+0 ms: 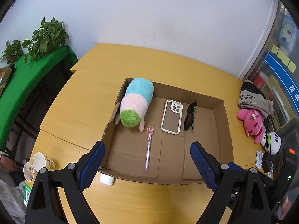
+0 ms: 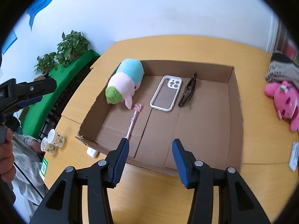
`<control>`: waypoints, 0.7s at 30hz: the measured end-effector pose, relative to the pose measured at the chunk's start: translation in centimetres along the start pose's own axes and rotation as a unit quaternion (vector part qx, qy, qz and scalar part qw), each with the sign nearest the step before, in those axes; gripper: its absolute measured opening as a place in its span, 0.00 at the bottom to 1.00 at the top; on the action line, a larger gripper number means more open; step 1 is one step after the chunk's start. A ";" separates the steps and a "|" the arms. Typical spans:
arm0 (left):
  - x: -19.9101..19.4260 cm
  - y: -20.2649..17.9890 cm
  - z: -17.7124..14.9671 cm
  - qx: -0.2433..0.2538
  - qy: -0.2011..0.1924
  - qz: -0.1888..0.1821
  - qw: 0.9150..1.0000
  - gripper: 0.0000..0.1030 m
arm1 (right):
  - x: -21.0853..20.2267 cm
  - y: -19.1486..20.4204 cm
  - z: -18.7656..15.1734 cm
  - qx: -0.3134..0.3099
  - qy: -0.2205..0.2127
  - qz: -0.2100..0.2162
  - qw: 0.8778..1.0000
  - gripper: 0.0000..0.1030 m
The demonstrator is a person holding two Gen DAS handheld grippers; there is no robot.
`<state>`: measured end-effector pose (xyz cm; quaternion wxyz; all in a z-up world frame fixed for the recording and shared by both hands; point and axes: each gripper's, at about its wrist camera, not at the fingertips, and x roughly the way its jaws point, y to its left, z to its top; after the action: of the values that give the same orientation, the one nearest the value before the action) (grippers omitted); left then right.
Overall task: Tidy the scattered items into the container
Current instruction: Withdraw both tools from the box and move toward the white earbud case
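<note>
A shallow open cardboard box (image 1: pixel 223 123) sits in the middle of a light wooden tabletop (image 1: pixel 84 97), and four things lie on its floor. At the far left corner a plush toy (image 1: pixel 137 101) in blue, pale pink and green lies on its side, its green end pointing toward the near left. Just near of it, a pink pen (image 1: pixel 148 151) with a small bear-shaped cap lies lengthwise, cap end close to the toy. To the right of the pen's cap a clear phone case (image 1: pixel 172 116) with a white rim lies flat, and just beside its right edge rests a folded pair of dark sunglasses (image 1: pixel 190 116). The left tongs (image 1: pixel 147 165) hover over the near part of the box with their blue pads (image 1: pixel 92 166) spread wide, holding nothing and touching nothing. The right tongs (image 2: pixel 150 161) hang over the near wall of the box, parted about halfway, also empty; the pen's near end passes out of sight behind their left pad. Outside the box, a small white charger (image 1: pixel 106 179) lies on the tabletop against the near left corner. Two paper cups (image 1: pixel 36 165) lie at the tabletop's near left edge. At the right edge sit a pink plush (image 1: pixel 253 123), a panda plush (image 1: pixel 273 142) and a folded cloth bag (image 1: pixel 252 97).
</note>
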<state>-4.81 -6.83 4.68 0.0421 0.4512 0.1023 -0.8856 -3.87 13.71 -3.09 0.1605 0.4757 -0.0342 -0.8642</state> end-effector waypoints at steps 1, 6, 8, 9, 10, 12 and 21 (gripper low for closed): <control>0.0 0.0 -0.2 0.002 -0.001 0.002 1.000 0.92 | -0.2 0.2 0.1 -0.007 -0.002 -0.008 1.000 0.46; 0.2 -0.2 -0.8 0.004 -0.002 0.002 1.000 0.92 | -1.1 0.2 0.6 -0.021 0.000 -0.041 0.999 0.46; 0.4 -0.5 -0.9 0.006 -0.001 0.004 1.000 0.92 | -1.4 -0.2 0.8 -0.017 0.000 -0.049 0.999 0.46; 0.4 -0.6 -0.8 0.007 -0.002 0.004 1.000 0.92 | -1.6 -0.4 0.9 -0.016 -0.001 -0.053 0.998 0.46; 0.4 -0.8 -0.8 0.008 -0.003 0.002 1.000 0.92 | -1.7 -0.6 1.0 -0.015 -0.001 -0.056 0.998 0.46; 0.3 -1.3 -0.7 0.012 -0.005 -0.002 1.000 0.92 | -2.0 -0.8 1.1 -0.013 -0.002 -0.061 0.998 0.46; 0.8 -2.5 -0.9 0.025 -0.006 -0.004 1.000 0.92 | -2.7 -1.4 1.5 -0.015 -0.004 -0.085 0.996 0.46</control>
<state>-4.98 -4.20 3.93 0.0279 0.4464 0.0814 -0.8907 -4.15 15.75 -0.36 0.0931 0.4710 0.0189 -0.8770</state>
